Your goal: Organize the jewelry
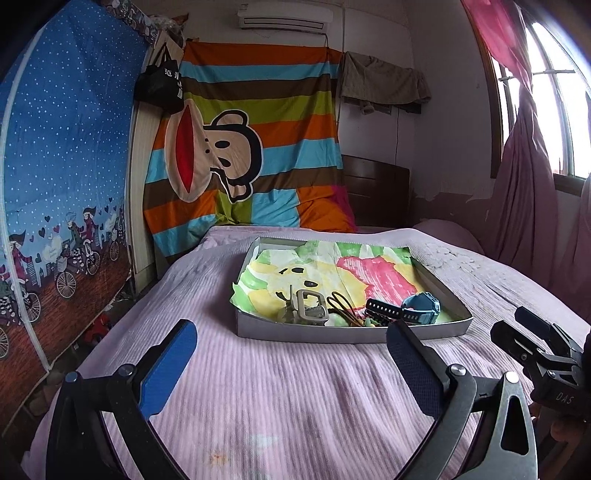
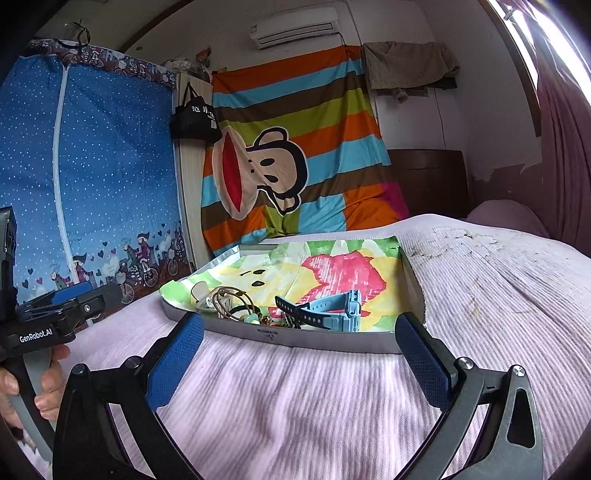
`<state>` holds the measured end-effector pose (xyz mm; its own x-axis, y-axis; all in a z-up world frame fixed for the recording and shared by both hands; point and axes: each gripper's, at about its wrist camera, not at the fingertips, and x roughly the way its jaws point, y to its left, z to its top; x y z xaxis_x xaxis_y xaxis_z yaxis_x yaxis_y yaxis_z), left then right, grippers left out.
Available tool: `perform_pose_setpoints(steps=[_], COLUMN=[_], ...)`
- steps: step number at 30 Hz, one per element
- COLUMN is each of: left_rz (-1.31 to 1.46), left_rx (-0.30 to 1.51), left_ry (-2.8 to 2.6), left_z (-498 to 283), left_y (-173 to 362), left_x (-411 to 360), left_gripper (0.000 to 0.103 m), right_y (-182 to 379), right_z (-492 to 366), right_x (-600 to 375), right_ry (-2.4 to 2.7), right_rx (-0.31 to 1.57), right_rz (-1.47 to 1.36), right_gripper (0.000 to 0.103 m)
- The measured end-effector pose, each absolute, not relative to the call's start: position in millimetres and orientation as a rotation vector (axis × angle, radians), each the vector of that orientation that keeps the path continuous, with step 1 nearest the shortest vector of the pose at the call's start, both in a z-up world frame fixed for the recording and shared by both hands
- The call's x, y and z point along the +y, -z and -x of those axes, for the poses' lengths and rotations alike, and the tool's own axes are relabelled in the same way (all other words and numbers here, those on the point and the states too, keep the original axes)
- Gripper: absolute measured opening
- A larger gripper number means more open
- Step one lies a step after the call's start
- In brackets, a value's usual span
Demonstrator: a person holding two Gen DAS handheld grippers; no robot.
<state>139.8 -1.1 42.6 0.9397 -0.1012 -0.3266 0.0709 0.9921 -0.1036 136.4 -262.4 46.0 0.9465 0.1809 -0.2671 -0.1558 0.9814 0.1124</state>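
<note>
A big bed (image 1: pixel 277 387) with a pale pink cover fills the room. Behind the bed hangs a striped sheet with a monkey face (image 1: pixel 236 147), and above that sheet is a white air conditioner (image 1: pixel 284 16). Left of the bed stands a blue dotted cloth wardrobe (image 1: pixel 62 155), and right of the bed a bright window (image 1: pixel 554 110) with pink curtains lets in daylight.

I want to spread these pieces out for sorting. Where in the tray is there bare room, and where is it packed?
Free: the far half of the tray, over the pink and yellow lining. Crowded: the near edge, where the blue watch, hair ties and grey buckle bunch together. The bedspread before the tray is bare too.
</note>
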Motion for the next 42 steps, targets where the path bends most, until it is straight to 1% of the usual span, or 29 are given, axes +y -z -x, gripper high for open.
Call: perform_pose_setpoints(steps=[28,42], left_rz=[0.068,0.053], left_rx=[0.332,0.343], left_ry=[0.095,0.083], left_z=[-66,-48], left_y=[-27,-10], left_x=[-4,-5], left_gripper=[0.103,0.103], right_y=[-39,-36], right_z=[-64,-42], right_x=[-269,-268], right_ry=[-0.154,-0.141], right_rx=[0.287,0.273], right_rz=[-0.084,-0.052], right_gripper=[0.102,0.102])
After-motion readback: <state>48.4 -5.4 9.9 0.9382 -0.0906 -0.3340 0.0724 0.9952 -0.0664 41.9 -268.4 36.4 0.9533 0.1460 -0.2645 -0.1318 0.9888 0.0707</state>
